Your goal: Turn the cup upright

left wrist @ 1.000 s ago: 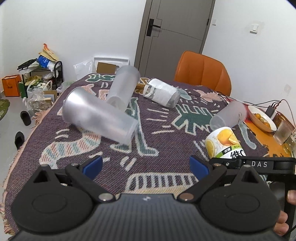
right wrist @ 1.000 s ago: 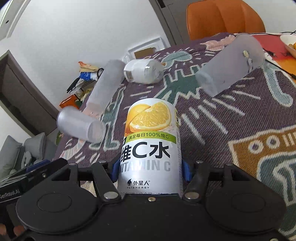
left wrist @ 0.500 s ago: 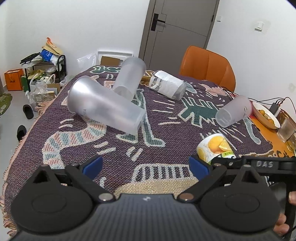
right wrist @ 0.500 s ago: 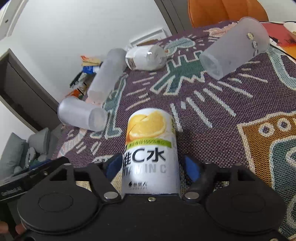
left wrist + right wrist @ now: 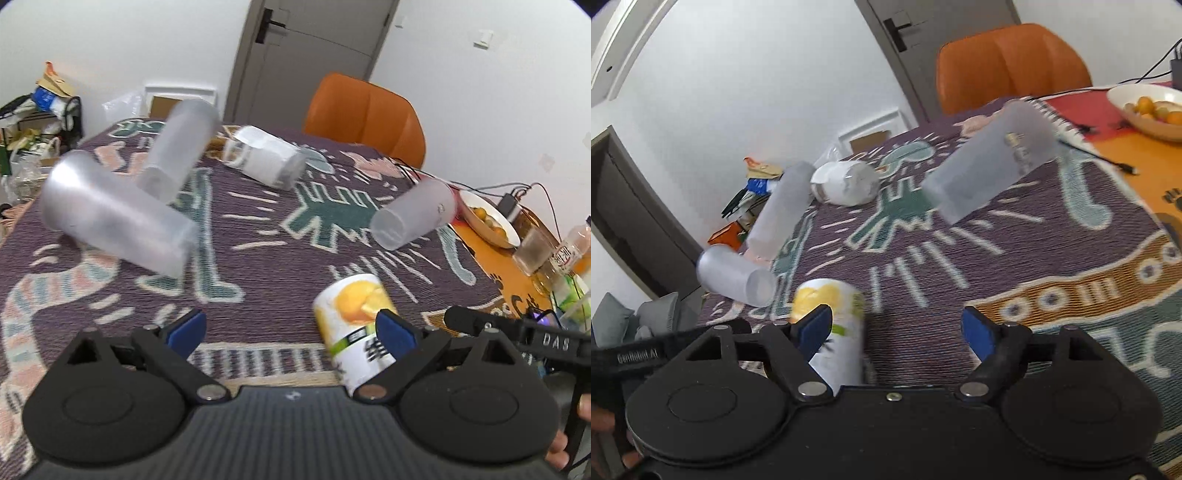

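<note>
A white cup with an orange print (image 5: 351, 314) stands upright on the patterned cloth near the front edge; it also shows in the right wrist view (image 5: 836, 332) behind the left finger. My right gripper (image 5: 897, 328) is open and empty, to the right of this cup. My left gripper (image 5: 291, 328) is open and empty, the cup by its right finger. Three frosted cups lie on their sides: one at the left (image 5: 114, 218), one behind it (image 5: 177, 151), one at the right (image 5: 413, 214). A white labelled cup (image 5: 266, 158) lies at the back.
An orange chair (image 5: 365, 114) stands at the table's far side. A bowl of fruit (image 5: 487, 221), a glass (image 5: 533, 251), a bottle and cables sit on the orange tabletop at the right. Clutter fills a shelf (image 5: 33, 122) at the far left.
My right gripper has opened, let go of the orange-print cup and moved right. The cup stands free on the cloth. The left gripper has swung toward the right.
</note>
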`<control>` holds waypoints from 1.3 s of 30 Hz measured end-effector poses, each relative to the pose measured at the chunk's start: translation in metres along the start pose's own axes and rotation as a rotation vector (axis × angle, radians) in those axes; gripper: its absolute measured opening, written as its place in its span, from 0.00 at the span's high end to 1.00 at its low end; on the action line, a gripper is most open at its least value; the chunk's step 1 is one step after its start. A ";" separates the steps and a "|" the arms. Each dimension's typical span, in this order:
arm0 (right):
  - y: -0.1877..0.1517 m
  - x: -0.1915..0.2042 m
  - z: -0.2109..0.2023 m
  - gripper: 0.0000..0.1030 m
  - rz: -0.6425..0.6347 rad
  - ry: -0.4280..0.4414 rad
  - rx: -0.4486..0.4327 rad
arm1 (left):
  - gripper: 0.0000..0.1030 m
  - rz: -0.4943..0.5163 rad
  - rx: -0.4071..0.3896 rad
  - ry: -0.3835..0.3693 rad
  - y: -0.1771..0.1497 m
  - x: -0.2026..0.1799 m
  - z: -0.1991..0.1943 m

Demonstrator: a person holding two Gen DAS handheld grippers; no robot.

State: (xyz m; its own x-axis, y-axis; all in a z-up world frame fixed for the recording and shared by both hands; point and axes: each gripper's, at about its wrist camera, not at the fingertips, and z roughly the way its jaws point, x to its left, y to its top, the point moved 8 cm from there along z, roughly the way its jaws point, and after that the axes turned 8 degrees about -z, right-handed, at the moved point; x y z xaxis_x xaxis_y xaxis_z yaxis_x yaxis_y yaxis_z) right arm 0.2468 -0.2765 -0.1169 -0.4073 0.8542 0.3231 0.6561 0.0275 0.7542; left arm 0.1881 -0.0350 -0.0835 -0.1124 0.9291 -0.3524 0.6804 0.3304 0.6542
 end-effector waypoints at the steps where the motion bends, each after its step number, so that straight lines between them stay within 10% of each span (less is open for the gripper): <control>1: -0.001 -0.004 -0.002 0.25 -0.005 -0.004 -0.007 | 0.06 0.001 0.013 -0.006 0.000 -0.004 0.004; 24: -0.015 -0.035 -0.008 0.25 0.018 0.066 -0.050 | 0.22 -0.083 0.313 -0.057 -0.007 -0.036 0.088; 39: -0.020 -0.031 -0.003 0.25 0.045 0.136 -0.058 | 0.35 -0.013 0.355 0.024 -0.007 -0.049 0.096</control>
State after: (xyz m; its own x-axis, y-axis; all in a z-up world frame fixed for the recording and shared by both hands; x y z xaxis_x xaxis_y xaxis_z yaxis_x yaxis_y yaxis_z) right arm 0.2444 -0.3051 -0.1397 -0.4627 0.7758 0.4290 0.6396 -0.0429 0.7675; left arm 0.2584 -0.0985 -0.1354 -0.1365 0.9303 -0.3404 0.8878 0.2674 0.3747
